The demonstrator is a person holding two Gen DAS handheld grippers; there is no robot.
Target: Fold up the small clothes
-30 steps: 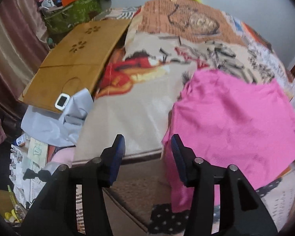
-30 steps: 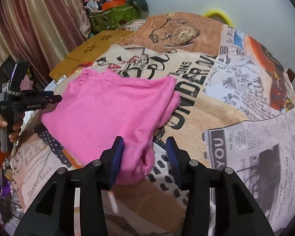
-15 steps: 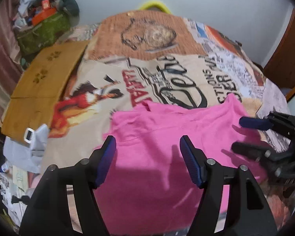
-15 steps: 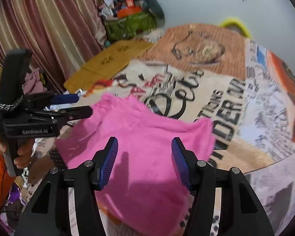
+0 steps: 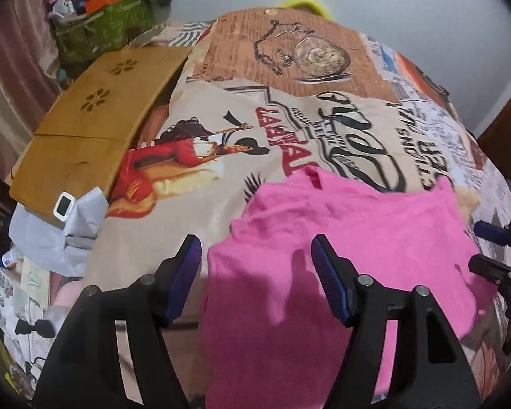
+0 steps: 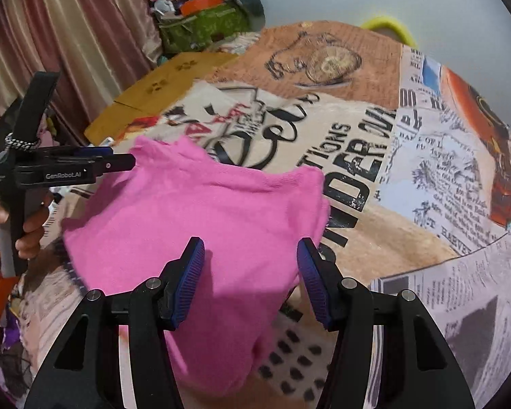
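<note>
Left wrist view: the left gripper is wide open above the soft pink knit top, which lies at the near edge of the printed bedspread.

Right wrist view: the right gripper is open too, holding nothing. The top looks light and floppy; pinch a corner or hem.

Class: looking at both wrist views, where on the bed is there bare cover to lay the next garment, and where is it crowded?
Free: printed bedspread beyond and right of the pink garment, up to the wall. Crowded: the left edge, with wooden board, grey cloth and the green bag pile.
</note>
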